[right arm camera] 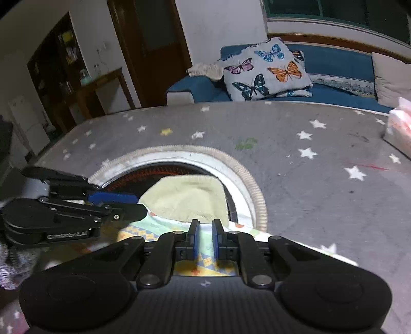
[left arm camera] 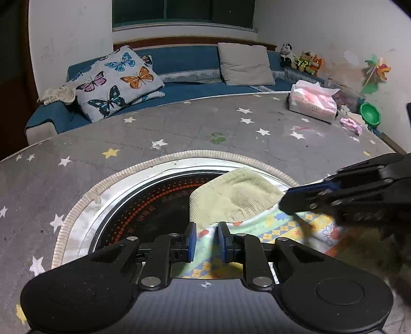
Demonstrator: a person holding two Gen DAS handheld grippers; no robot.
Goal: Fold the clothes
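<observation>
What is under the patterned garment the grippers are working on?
The patterned garment lies across the round black cooktop recessed in the star-print table cover. How much cooktop continues beneath is hidden.

Beyond your fingers, past the grey star-printed worktop (left arm camera: 179, 128), a long blue sofa (left arm camera: 185, 61) carrying a butterfly-print cushion (left arm camera: 118, 79) lines the scuffed white wall (left arm camera: 72, 33) beneath a dark window (left arm camera: 183, 11); a brown wooden door (right arm camera: 154, 48) stands leftward.
</observation>
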